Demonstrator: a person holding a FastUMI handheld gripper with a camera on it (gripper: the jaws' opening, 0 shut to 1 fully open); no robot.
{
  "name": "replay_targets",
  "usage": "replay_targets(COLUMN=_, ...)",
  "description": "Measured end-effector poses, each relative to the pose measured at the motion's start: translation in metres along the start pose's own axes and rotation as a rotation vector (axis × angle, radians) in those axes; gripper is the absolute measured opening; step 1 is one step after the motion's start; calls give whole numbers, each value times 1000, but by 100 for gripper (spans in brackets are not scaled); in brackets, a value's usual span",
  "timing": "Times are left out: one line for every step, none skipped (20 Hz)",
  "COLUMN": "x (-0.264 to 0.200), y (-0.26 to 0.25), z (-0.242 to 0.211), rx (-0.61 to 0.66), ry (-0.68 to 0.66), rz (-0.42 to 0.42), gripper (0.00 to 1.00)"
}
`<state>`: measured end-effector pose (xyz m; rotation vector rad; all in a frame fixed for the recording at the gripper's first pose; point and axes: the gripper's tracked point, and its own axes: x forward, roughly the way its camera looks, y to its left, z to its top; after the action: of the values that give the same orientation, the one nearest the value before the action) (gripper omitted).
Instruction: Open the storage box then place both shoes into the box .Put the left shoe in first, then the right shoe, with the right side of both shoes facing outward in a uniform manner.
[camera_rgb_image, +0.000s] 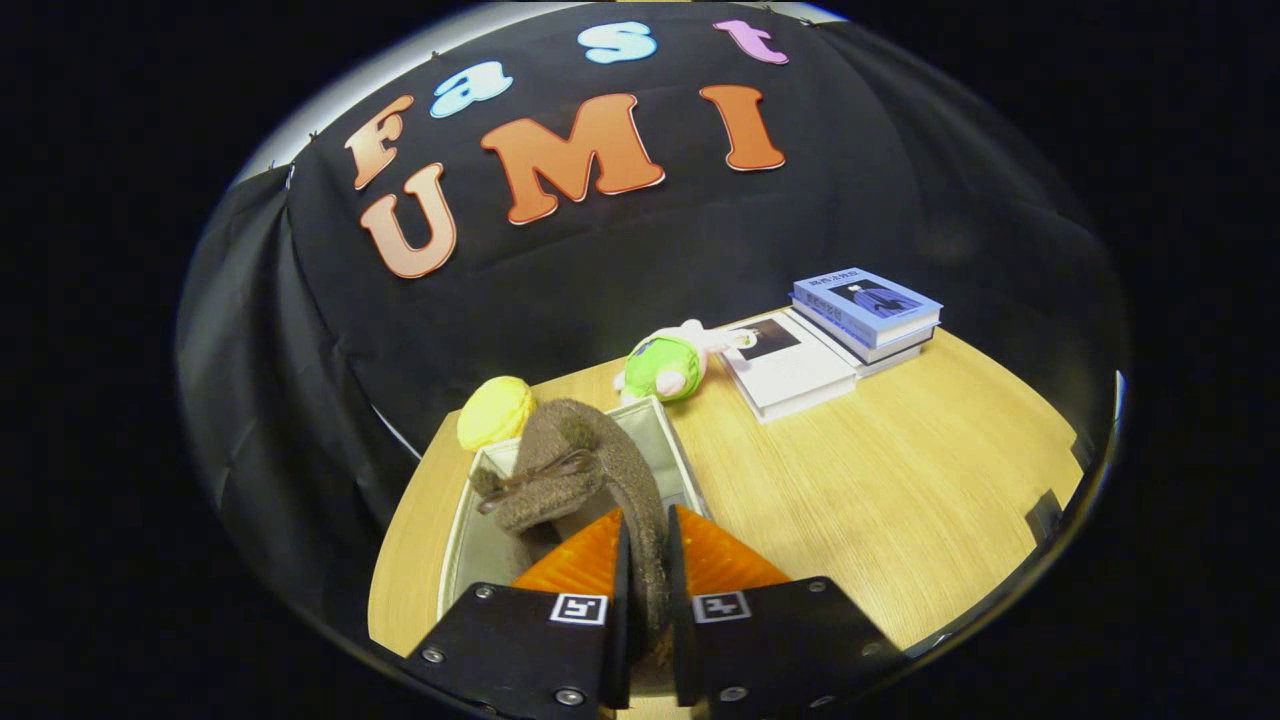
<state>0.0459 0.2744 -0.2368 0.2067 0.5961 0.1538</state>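
Gripper (645, 545) pinching a brown fuzzy shoe (585, 470) by its rim, both fingers pressed against the fabric edge that runs between them. The shoe hangs over the open storage box (680, 450), a pale fabric bin just ahead of the fingers on the wooden table (900, 500); its lid is out of sight, so the opening step reads as done. The shoe has a small bow on top and sits partly down inside the box mouth, not yet released. Whether this is the left or the right shoe cannot be told, and the box floor under it is mostly hidden, so it is unclear if another shoe already lies there. Likely the placing is under way, with at least the release left. Beyond the box: a yellow plush (495, 410) on the far left, a green plush toy (665, 365), and books (850, 325) far right.
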Motion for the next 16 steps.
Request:
replay_targets(x=-1, y=1, z=7, rx=-16, ry=-27, rz=0, gripper=28)
replay_targets(x=-6, y=-1, z=14, rx=-34, ry=-49, rz=-7, gripper=39)
replay_targets(x=-9, y=-2, z=20, rx=-54, ry=-67, rz=-13, gripper=61)
replay_targets(x=-9, y=0, z=26, rx=-75, ry=-79, rz=-10, gripper=72)
replay_targets(x=-12, y=2, z=29, rx=-88, ry=-85, rz=-4, gripper=88)
replay_targets(x=-14, y=2, z=31, rx=-99, ry=-92, rz=5, gripper=94)
replay_targets(x=-17, y=1, z=34, rx=-115, ry=-100, rz=9, gripper=99)
replay_targets(x=-21, y=-1, z=38, rx=-133, ry=-112, rz=8, gripper=98)
replay_targets(x=-25, y=-4, z=44, rx=-150, ry=-126, rz=5, gripper=99)
replay_targets(x=-31, y=-7, z=49, rx=-157, ry=-138, rz=10, gripper=99)
replay_targets(x=-37, y=-9, z=56, rx=-154, ry=-150, rz=22, gripper=99)
replay_targets(x=-43, y=-13, z=64, rx=-151, ry=-164, rz=29, gripper=98)
replay_targets(x=-50, y=-20, z=72, rx=-156, ry=-187, rz=24, gripper=98)
replay_targets(x=-58, y=-31, z=83, rx=-168, ry=-218, rz=5, gripper=99)
replay_targets(x=-66, y=-42, z=94, rx=-179, ry=-247, rz=-17, gripper=99)
replay_targets(x=-75, y=-51, z=102, rx=-182, ry=-274, rz=-28, gripper=98)
